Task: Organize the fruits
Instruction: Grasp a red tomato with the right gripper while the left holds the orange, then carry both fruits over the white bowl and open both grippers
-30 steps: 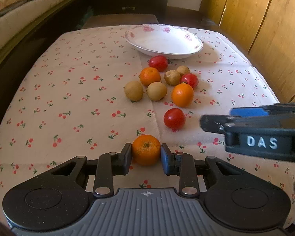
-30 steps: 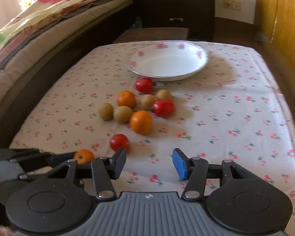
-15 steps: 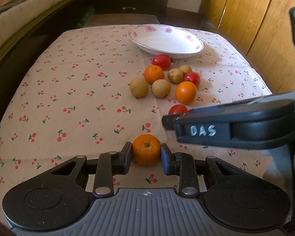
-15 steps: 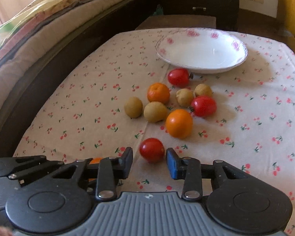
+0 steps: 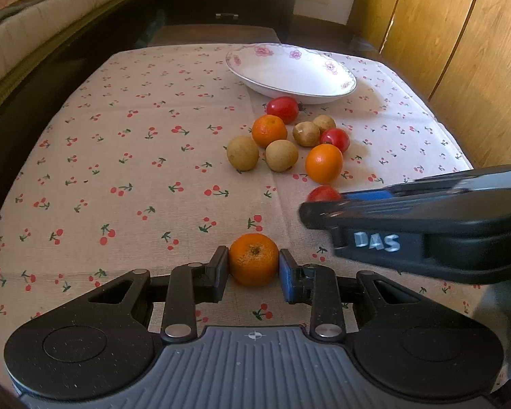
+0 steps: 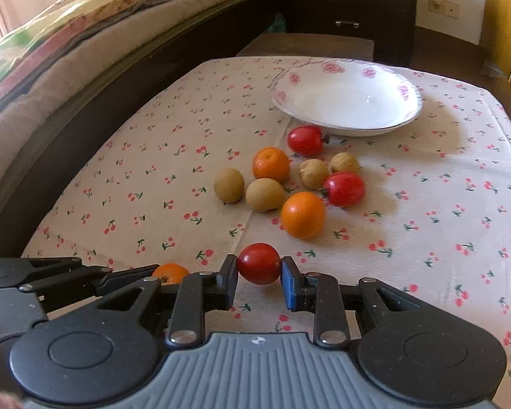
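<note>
- Two fruits are being picked up at once, so the step in hand looks like the grasp stage, with nothing yet in the dish.
- Largest is the tabletop (image 5: 126, 156), under a cherry-print cloth, which carries everything.
- Next, the white bowl (image 6: 347, 102) with pink flowers stands empty at the far end, probably the goal for the fruits.
- The left hand-held gripper (image 5: 253, 267) is clenched on a small orange (image 5: 253, 263), both pads touching its sides, near the front edge of the cloth.
- The right hand-held gripper (image 6: 259, 269) has a red tomato (image 6: 258, 263) between its pads; they seem to touch it, though whether the squeeze is firm cannot be told.
- Eight more fruits lie clustered between the grippers and the bowl.
- The next move likely calls for lifting both straight up, clearing the cluster, then carrying over the rim; the round, smooth tomato could slip or bruise.
</note>
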